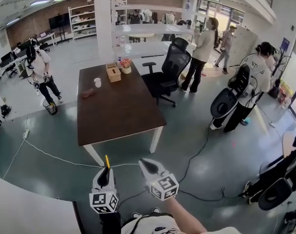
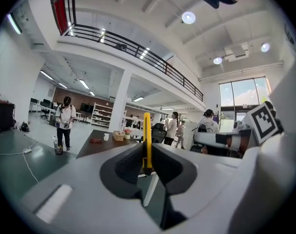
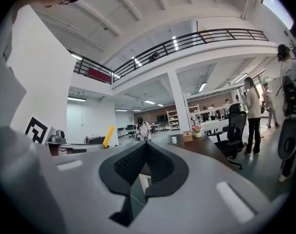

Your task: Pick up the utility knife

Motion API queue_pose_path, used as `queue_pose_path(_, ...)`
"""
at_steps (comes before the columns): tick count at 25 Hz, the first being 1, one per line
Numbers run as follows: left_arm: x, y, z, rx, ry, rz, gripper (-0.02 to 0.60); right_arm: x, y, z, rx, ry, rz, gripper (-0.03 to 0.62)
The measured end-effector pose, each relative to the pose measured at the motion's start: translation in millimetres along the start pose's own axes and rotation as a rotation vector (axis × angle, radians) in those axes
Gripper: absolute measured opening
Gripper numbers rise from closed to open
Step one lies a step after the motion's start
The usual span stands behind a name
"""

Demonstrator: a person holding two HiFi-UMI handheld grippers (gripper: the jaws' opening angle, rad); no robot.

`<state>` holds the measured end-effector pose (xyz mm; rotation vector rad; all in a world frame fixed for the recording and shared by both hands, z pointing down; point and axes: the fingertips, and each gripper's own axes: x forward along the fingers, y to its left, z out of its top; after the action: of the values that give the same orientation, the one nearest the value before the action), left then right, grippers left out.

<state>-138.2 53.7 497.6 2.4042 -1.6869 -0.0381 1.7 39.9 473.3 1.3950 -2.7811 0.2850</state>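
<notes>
A slim yellow utility knife (image 1: 107,161) stands upright in my left gripper (image 1: 105,171), which is shut on it, held in the air over the floor in front of the brown table (image 1: 133,116). In the left gripper view the knife (image 2: 147,139) rises from between the closed pads of the left gripper (image 2: 147,156). Just to the right, my right gripper (image 1: 147,165) is shut with nothing in it. The right gripper view shows its jaws (image 3: 145,148) pressed together, with the yellow knife (image 3: 108,136) off to the left.
On the table's far end sit a tissue box (image 1: 113,72), a white cup (image 1: 98,82), a small flower pot (image 1: 125,66) and a reddish object (image 1: 88,93). A black office chair (image 1: 167,72) stands to its right. Cables (image 1: 50,156) cross the floor. Several people stand around.
</notes>
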Motion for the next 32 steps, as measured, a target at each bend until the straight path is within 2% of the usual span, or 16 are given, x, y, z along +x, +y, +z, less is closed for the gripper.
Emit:
queue_pose_path(10, 7.2, -24.9, 26.6, 0.053, -0.046, 0.026, 0.049, -16.2, -25.4, 31.9, -0.033, -0.073, -0.043, 0.0)
queue_pose_path(18, 3.7, -24.5, 35.9, 0.076, -0.051, 0.049, 0.049, -12.7, -22.5, 36.6, -0.055, -0.077, -0.04, -0.002)
queue_pose_path(32, 8.4, -34.4, 39.1, 0.084, -0.042, 0.023, 0.049, -15.1, -24.5, 37.6, -0.08, -0.071, -0.044, -0.002)
